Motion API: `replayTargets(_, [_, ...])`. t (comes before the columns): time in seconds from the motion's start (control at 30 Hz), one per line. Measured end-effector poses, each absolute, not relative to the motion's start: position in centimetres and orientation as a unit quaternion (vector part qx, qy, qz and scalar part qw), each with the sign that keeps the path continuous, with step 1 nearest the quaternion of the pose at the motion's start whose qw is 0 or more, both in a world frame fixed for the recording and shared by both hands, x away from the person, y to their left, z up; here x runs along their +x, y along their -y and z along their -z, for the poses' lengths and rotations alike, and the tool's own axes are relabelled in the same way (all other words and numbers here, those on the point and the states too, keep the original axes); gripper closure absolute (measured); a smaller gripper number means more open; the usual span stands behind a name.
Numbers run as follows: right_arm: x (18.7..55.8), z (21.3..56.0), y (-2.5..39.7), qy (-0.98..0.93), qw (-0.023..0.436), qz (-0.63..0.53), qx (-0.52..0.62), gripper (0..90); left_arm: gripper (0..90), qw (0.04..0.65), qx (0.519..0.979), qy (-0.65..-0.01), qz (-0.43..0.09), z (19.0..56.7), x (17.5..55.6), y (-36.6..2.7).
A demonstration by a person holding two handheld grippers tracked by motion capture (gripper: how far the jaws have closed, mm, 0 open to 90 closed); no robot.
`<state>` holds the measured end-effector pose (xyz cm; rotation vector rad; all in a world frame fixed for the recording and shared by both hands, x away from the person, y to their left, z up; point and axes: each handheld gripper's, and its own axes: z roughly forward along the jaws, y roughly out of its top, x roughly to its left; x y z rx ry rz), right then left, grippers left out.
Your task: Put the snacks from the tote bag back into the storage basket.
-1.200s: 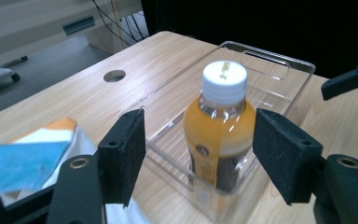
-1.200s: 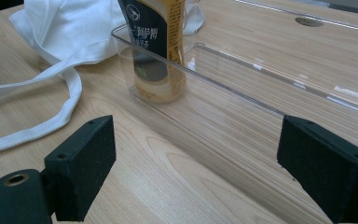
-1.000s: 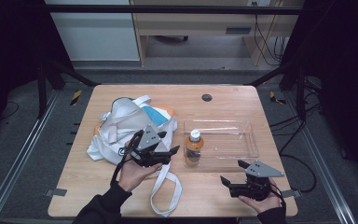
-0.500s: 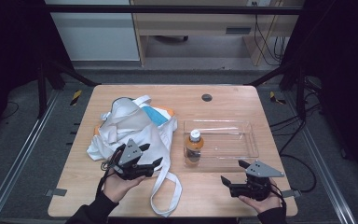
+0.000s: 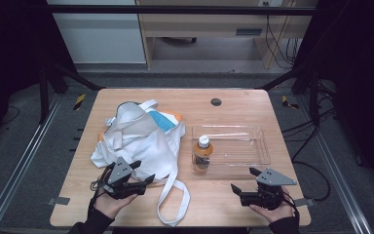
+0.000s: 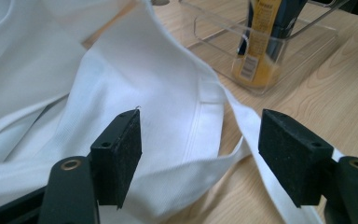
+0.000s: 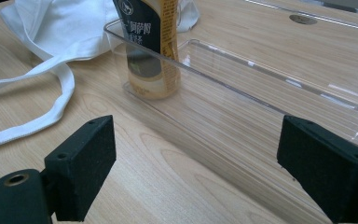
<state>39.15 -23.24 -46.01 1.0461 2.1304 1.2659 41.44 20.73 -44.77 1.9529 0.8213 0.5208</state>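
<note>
A crumpled white tote bag [image 5: 139, 137] lies on the left half of the wooden table [image 5: 233, 102], with a blue and orange item [image 5: 163, 120] showing at its mouth. Its long strap [image 5: 174, 207] loops toward the front edge. An orange drink bottle [image 5: 202, 153] stands upright in the left end of a clear plastic tray [image 5: 243, 146]. My left gripper [image 5: 143, 176] is open over the bag's front edge; the bag cloth [image 6: 168, 107] lies between its jaws. My right gripper [image 5: 242, 183] is open near the front right, facing the tray [image 7: 261, 102] and bottle [image 7: 151, 46], holding nothing.
A small dark round grommet [image 5: 216, 102] sits in the table near its far edge. Bare wood lies between the two grippers at the front. Beyond the table are a black frame, floor rails and a cabinet.
My left gripper has drawn back from beside the bottle toward the front left, over the bag's edge. The right gripper has stayed in place.
</note>
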Motion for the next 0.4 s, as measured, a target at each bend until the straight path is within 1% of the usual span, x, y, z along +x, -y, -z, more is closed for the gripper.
replayTargets(0.17, [39.2, 46.1, 23.2, -0.774, 0.226, -0.453, 0.38, 12.0, 28.7, 0.454, 0.794, -0.339, -0.219, 45.3, 40.9, -21.9])
replayTargets(0.4, [39.3, 46.2, 23.3, -0.774, 0.226, -0.451, 0.382, 11.9, 27.9, 0.457, 0.783, -0.358, -0.225, 45.6, 40.4, -23.8])
